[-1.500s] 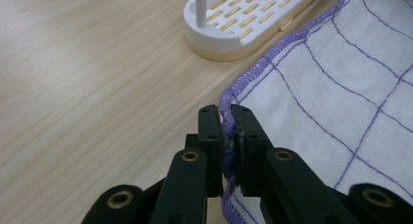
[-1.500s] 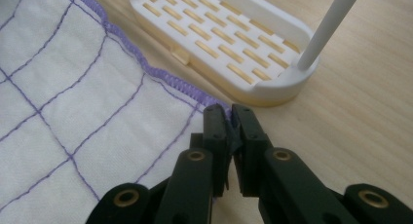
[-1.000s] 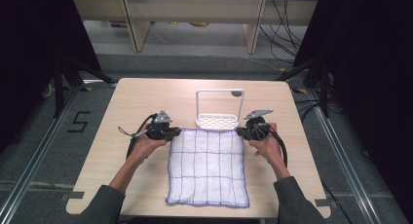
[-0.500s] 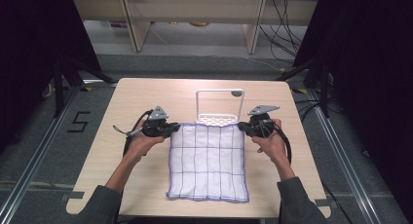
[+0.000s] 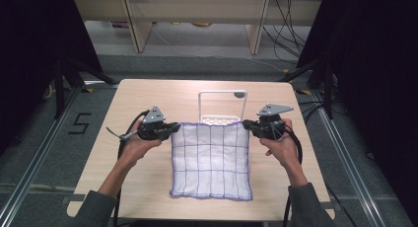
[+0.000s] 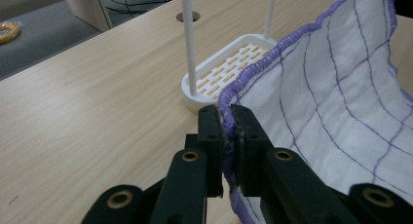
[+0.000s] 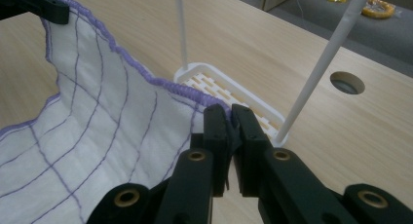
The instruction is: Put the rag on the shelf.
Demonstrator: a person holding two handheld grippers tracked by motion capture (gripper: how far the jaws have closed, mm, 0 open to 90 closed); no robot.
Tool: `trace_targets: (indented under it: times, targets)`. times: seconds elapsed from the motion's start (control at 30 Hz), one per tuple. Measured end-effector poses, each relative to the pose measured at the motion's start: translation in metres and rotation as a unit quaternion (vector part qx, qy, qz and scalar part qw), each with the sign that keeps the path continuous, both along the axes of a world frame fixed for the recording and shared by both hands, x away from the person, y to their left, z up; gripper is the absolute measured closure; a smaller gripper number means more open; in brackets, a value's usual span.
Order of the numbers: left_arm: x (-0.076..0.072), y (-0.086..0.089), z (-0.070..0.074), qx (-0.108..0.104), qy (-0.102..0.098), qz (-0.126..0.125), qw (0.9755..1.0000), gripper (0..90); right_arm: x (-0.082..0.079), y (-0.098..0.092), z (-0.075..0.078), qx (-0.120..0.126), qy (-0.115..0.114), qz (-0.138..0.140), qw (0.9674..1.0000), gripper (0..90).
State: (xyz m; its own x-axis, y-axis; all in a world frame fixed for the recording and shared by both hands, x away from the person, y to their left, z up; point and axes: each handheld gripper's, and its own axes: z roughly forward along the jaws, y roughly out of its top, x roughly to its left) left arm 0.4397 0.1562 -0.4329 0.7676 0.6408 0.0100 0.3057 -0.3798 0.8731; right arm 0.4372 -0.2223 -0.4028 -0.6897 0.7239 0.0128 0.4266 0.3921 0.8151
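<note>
Cloth (image 5: 211, 160), white with a purple grid and purple stitched edging, hangs stretched between two hand-held tools above a pale wooden surface (image 5: 148, 94). The left tool (image 5: 172, 130) has its black jaws pressed together on the cloth's far left corner, and the left gripper view shows the purple hem (image 6: 253, 68) running up out of the pinch and away to the right. The right tool (image 5: 245, 123) pinches the far right corner in the same way; in the right gripper view the hem sags away to the left toward the other tool (image 7: 41, 5), seen at the top left edge. A person's left hand (image 5: 133, 145) and right hand (image 5: 278, 145) come in from the near side, each wrapped around its tool, with grey sleeves at the bottom of the high view and a black cable trailing from each tool. The far edge of the cloth is lifted and taut between the two pinches, while the near edge (image 5: 212, 195) lies on the surface close to the person. Just behind the raised edge stands a white slotted rack (image 5: 219, 121) with a tall white wire frame (image 5: 222, 93), resting on the surface and partly hidden by the cloth. A round hole (image 5: 239, 94) marks the surface beside the frame's far right post
</note>
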Motion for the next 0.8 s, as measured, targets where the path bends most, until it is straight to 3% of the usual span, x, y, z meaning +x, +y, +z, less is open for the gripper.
trace_targets:
  times: [0.1, 0.33, 0.5, 0.63, 0.73, 0.77, 0.8]
  targets:
    - [-0.013, -0.001, 0.0, 0.008, -0.005, -0.01, 0.9999, 83.2, -0.012, -0.004, 0.003, -0.006, -0.019, 0.014, 0.9997, 86.1]
    - [-0.043, 0.002, 0.001, 0.018, -0.016, -0.029, 0.9993, 83.2, -0.048, -0.013, 0.005, -0.002, -0.026, 0.037, 0.999, 86.1]
    - [-0.062, 0.002, -0.007, 0.023, -0.017, -0.041, 0.9987, 83.2, -0.066, -0.014, -0.005, -0.012, -0.024, 0.056, 0.9981, 86.1]
    - [-0.077, 0.004, -0.016, 0.035, -0.011, -0.051, 0.998, 83.1, -0.077, -0.013, -0.013, -0.012, -0.005, 0.055, 0.9984, 86.0]
    - [-0.084, 0.007, -0.024, 0.051, -0.005, -0.058, 0.997, 82.9, -0.081, -0.012, -0.02, -0.019, -0.005, 0.07, 0.9974, 85.9]
    - [-0.085, 0.006, -0.027, 0.04, -0.005, -0.056, 0.9976, 82.9, -0.084, -0.011, -0.022, -0.018, 0.003, 0.068, 0.9975, 85.9]
    - [-0.087, 0.008, -0.028, 0.046, -0.004, -0.057, 0.9973, 82.9, -0.085, -0.011, -0.024, -0.022, -0.004, 0.074, 0.997, 85.8]
